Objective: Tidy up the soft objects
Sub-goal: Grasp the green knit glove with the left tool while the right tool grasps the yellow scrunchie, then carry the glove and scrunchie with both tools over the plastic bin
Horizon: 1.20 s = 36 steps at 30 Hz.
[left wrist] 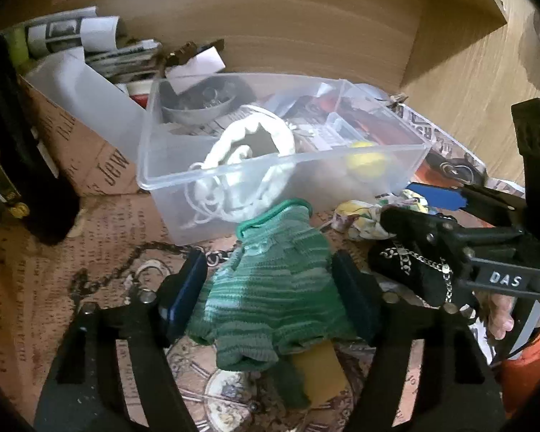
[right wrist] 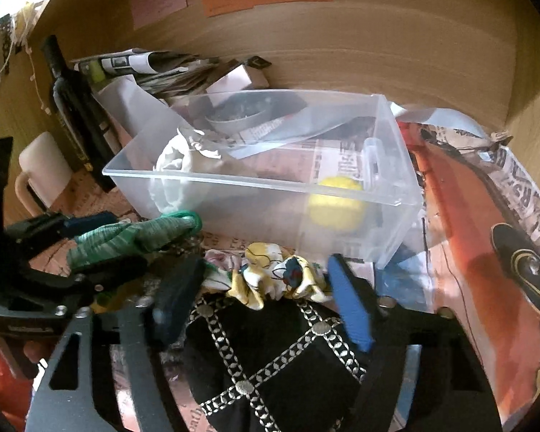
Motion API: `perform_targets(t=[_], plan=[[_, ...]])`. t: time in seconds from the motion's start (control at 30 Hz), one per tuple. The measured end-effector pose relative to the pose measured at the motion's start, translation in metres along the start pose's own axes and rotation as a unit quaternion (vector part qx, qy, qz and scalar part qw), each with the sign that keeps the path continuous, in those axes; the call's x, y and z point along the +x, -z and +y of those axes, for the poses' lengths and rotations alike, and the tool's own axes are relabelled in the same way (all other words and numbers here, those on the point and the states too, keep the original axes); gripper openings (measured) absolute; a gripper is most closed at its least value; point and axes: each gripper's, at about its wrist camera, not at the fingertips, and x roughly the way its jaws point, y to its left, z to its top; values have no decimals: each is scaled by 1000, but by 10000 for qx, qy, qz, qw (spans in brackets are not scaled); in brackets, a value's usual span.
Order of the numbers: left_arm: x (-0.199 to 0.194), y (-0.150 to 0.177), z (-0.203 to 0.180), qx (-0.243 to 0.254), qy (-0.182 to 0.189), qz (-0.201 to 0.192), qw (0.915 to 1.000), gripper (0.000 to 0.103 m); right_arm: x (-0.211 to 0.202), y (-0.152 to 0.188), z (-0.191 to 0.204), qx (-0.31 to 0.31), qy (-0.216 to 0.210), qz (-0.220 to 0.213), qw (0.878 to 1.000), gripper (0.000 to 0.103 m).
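Observation:
My left gripper (left wrist: 270, 280) is shut on a green striped knit glove (left wrist: 273, 288), held just in front of the clear plastic bin (left wrist: 284, 158); the glove also shows in the right wrist view (right wrist: 133, 237). The bin (right wrist: 255, 187) holds a white drawstring pouch (left wrist: 241, 165) and a yellow ball (left wrist: 365, 160). My right gripper (right wrist: 266, 288) stands open around a black pouch with silver chain trim (right wrist: 270, 367), its jaws beside it. A floral yellow-and-white scrunchie (right wrist: 273, 273) lies just ahead of the right fingertips, before the bin.
A dark bottle (right wrist: 75, 108), a white mug (right wrist: 43, 169) and rolled papers (right wrist: 140, 64) stand at the back left. A cardboard box (left wrist: 75, 136) sits left of the bin. Newspaper-print paper covers the surface. A wooden wall rises behind.

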Motion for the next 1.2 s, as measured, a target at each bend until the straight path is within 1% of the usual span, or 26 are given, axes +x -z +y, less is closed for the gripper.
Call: perform_targets(t=[0.07,0.1,0.13,0.17,0.2,0.23,0.37,0.53,0.67,0.8,1.03,1.2], plan=[[1,1,1,-38,74,6,10000,61,1,0,1,-21,5,13,10000,45],[0,2,1,-53,96,-2,9999,57,1,0,1,-29,6,20,10000,42],[-1,2,1,-69,119,-21,9999,51,1,0,1,-33,0,12,10000,35],[-3,3,1,-80,146,-44,9999,48,1,0,1,-41,5,8,10000,29],[-5,4,1,-73,161,-64,9998,44,1,0,2,-67,19,15,10000,25],[-8,4,1,-61,146,-94,9998,42,0,1,3,-99,31,15,9999,19],[-24,6,0,-51,48,-343,9994,39,-8,0,8,-207,94,-133,9997,16],[-45,3,3,-73,93,-645,9979,37,-24,-5,13,-234,65,-405,9989,16],[-63,-1,4,-88,211,-839,9962,37,-43,-11,16,-236,33,-678,9974,16],[-70,-5,6,-178,321,-970,9946,37,-61,-17,19,-249,12,-975,9949,16],[-77,-20,17,-360,274,-1292,9906,37,-81,-29,18,-200,8,-1419,9897,16],[-81,-37,23,-432,93,-1526,9873,38,-85,-40,14,-152,44,-1605,9869,16]])
